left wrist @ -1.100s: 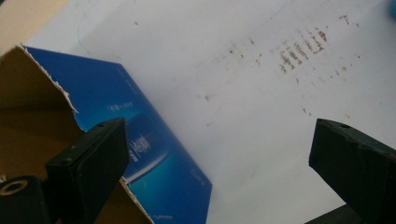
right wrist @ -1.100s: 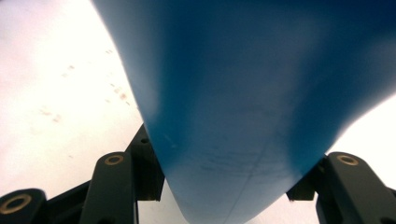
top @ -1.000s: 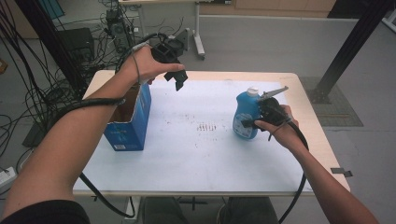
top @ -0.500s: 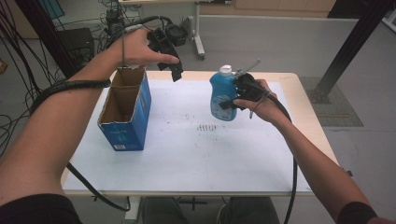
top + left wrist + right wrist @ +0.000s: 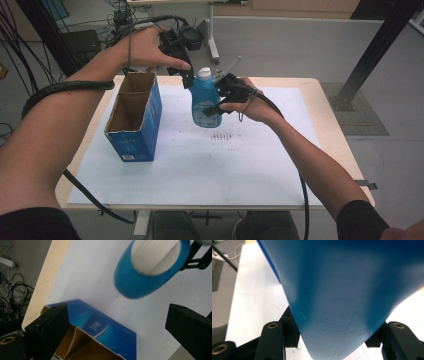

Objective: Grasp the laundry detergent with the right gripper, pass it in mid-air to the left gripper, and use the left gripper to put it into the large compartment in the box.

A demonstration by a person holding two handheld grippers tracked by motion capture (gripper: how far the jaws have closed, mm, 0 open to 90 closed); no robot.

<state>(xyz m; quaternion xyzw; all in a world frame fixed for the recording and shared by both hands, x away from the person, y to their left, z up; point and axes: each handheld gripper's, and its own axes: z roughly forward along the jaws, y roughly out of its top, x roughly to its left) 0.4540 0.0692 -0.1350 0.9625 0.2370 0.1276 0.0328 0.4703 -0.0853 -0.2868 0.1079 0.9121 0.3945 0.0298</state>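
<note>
Blue bottle between right hand-held gripper jaws

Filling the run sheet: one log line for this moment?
right tool: shut on blue bottle, lifted | left tool: open, above bottle cap | blue box: open, upright

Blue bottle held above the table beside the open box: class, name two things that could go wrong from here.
1. The right gripper clamps the blue bottle by its smooth, curved body, clear of the table; it could slip or twist out and drop.
2. The left gripper, jaws open, sits close beside the white cap above the cardboard box; a misjudged move might knock the bottle or tip the box.
</note>
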